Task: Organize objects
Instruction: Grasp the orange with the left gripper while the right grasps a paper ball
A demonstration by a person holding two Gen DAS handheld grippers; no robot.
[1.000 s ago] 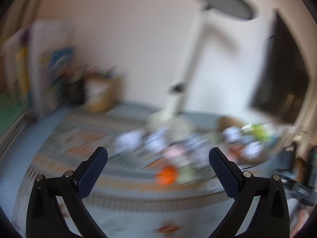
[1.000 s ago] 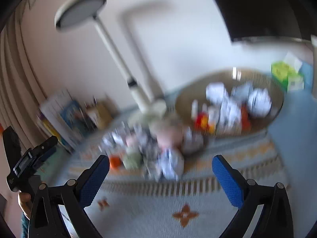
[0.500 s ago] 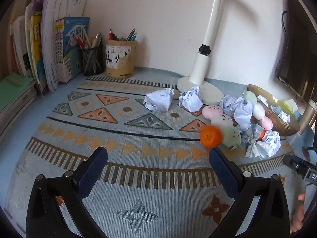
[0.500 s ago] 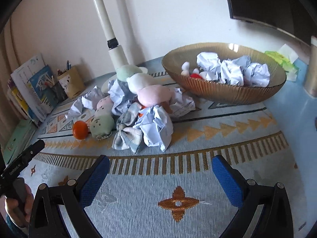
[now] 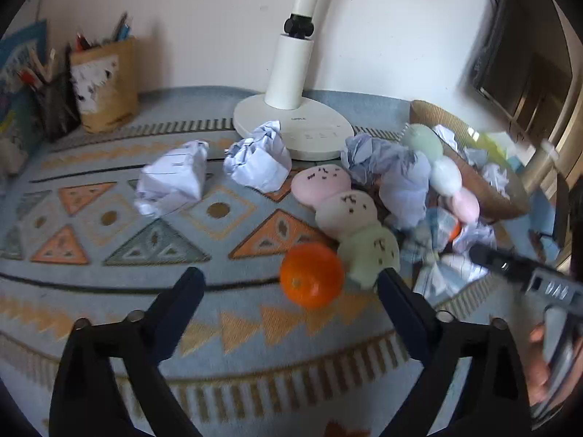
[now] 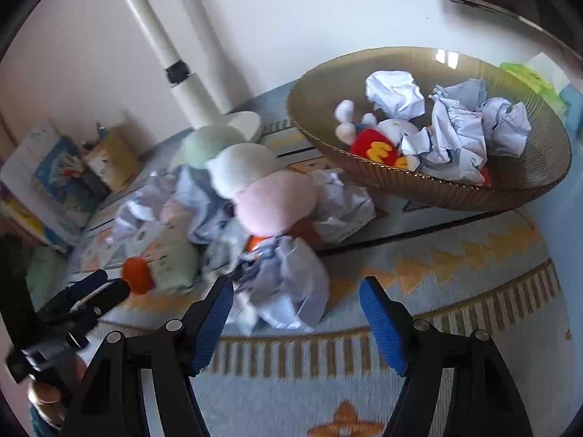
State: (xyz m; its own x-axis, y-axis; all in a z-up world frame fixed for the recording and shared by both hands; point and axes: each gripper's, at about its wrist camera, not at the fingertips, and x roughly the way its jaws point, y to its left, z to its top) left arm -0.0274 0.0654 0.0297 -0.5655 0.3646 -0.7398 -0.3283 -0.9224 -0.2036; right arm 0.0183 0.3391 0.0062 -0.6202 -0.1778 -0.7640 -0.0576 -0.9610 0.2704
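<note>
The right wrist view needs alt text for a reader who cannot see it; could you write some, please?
The right claw, jaws closing on nothing, points at a crumpled paper ball on a patterned mat. Beyond it lie soft toys and a paper-filled brown bowl.

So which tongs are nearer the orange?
Left. The left tongs sit right in front of the orange, jaws closing, nothing gripped. The right tongs are off beside it, at a paper ball.

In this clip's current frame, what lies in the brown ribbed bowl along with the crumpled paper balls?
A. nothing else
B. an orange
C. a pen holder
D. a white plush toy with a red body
D: the right wrist view shows a white plush toy with a red body inside the bowl, beside the paper balls.
</note>
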